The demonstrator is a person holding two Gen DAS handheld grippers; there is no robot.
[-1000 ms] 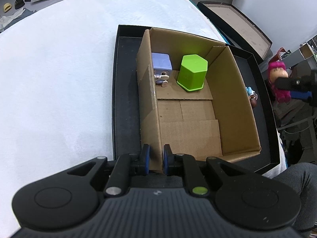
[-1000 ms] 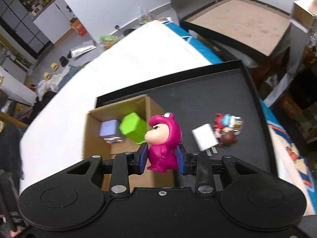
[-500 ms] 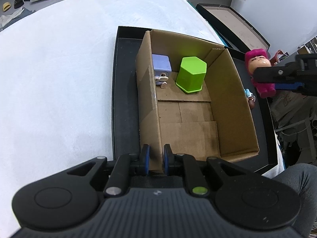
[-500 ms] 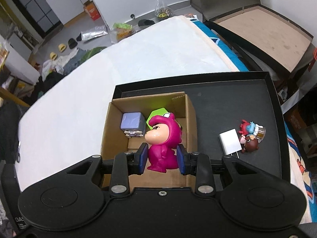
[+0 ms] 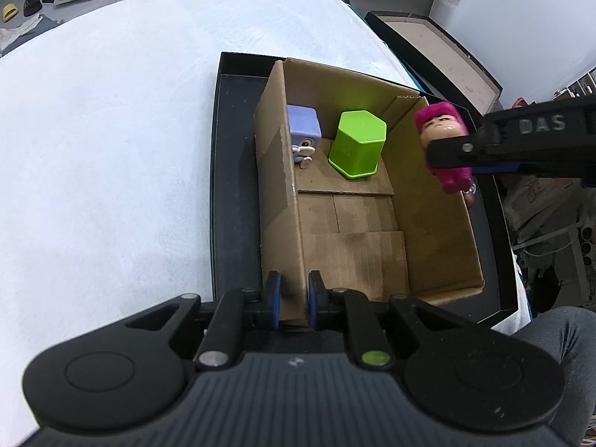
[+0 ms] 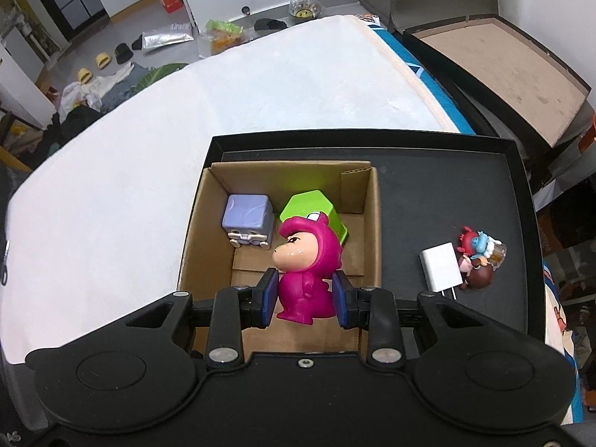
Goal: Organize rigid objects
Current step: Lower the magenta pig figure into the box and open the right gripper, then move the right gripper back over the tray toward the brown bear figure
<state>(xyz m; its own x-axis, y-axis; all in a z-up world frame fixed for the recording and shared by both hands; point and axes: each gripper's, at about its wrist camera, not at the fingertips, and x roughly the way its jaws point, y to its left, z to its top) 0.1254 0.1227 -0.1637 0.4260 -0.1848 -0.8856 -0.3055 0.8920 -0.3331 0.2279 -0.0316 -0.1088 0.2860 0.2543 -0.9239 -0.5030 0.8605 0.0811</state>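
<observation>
Counting two toys point(image 6: 249, 223) in one box point(image 6: 188, 246)

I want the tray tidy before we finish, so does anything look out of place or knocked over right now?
Yes: the white charger and a small figurine cluster lie loose on the black tray, outside the cardboard box. The cluster looks tipped over. Nothing looks spilled or damaged.
</observation>
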